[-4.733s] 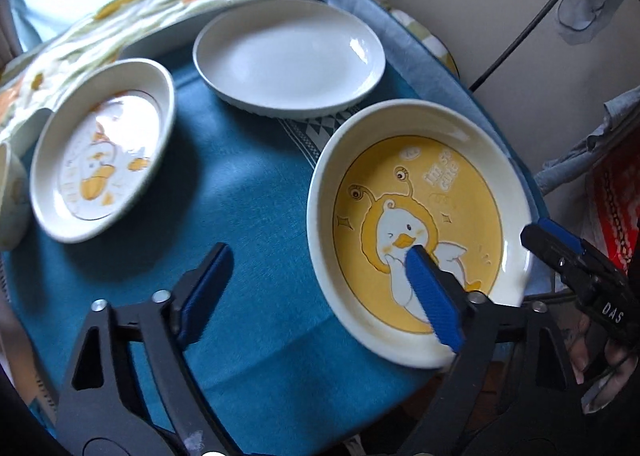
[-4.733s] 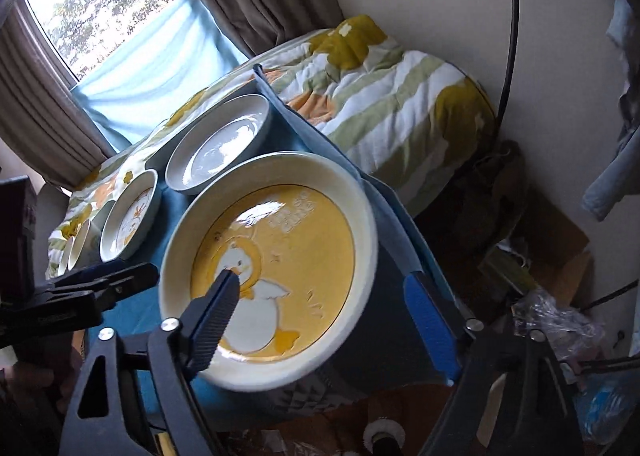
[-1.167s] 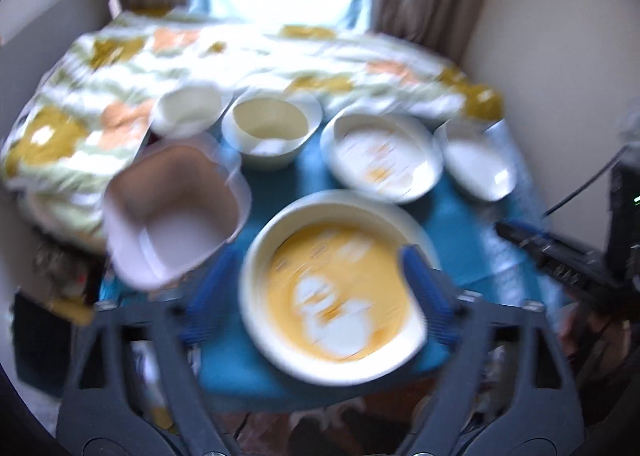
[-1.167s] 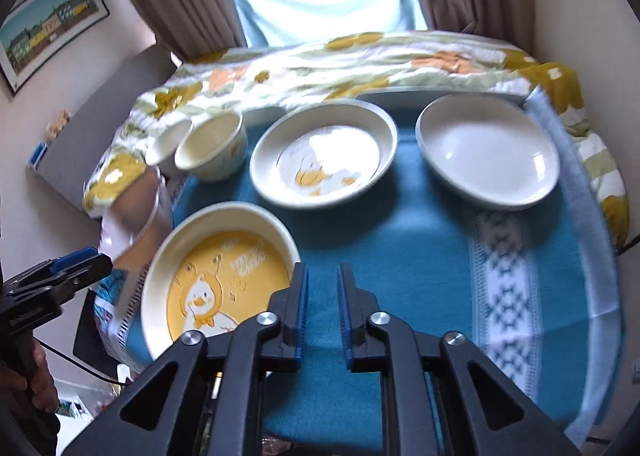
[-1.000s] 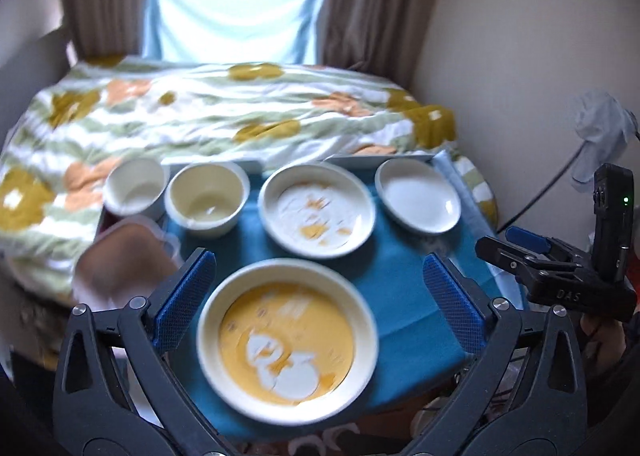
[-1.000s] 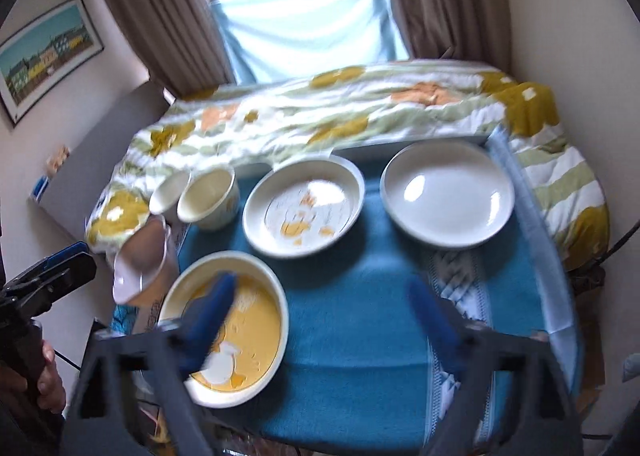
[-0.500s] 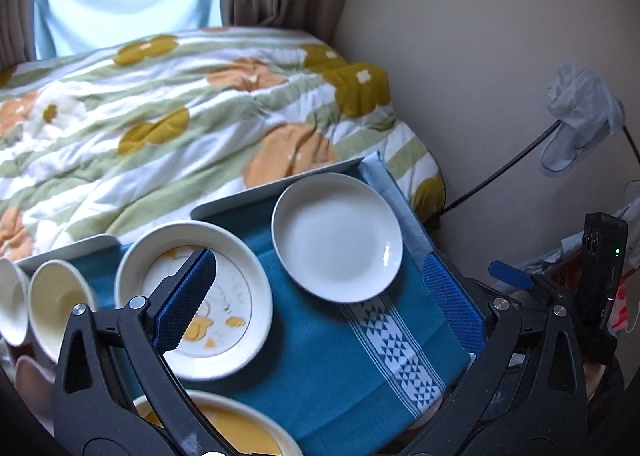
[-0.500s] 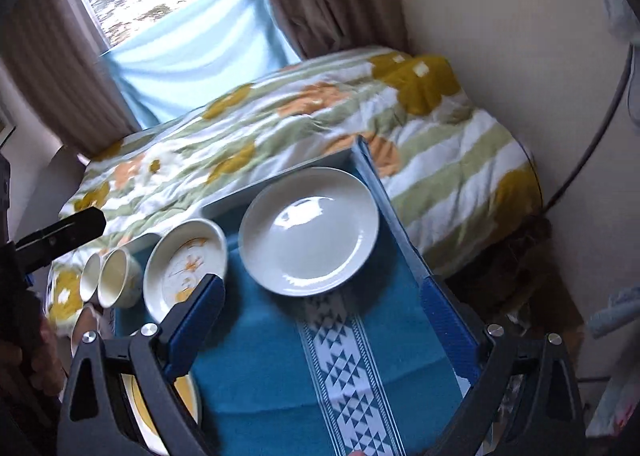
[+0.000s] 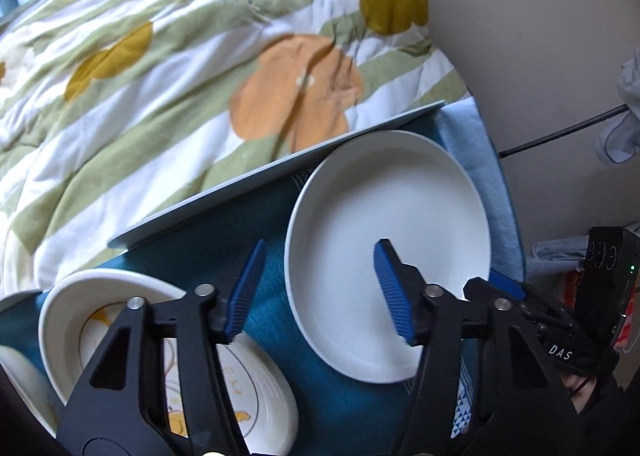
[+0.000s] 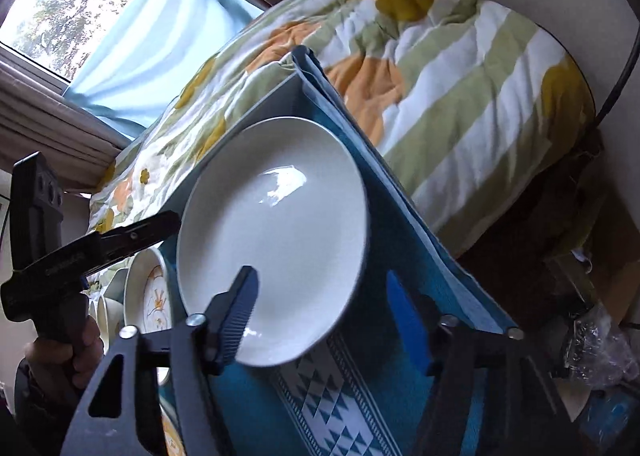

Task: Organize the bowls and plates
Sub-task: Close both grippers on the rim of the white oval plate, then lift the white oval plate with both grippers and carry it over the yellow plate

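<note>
A plain white plate lies on the teal cloth at the table's far right corner. My left gripper straddles its left rim, one blue pad over the cloth, the other over the plate's inside. Its jaws are closing and the pads stand clear of the rim. My right gripper straddles the plate's near right rim in the same way, jaws closing, no pad touching. To the left lies a white plate with a duck drawing.
A flowered quilt on a bed lies just behind the table's grey edge. Cream bowls stand further left. A hand holds the left gripper's handle. A black cable and floor clutter are to the right.
Both grippers have dropped toward the white plate and tilted down. Their jaws have narrowed from wide open. The yellow duck plate and the pink container have left the views.
</note>
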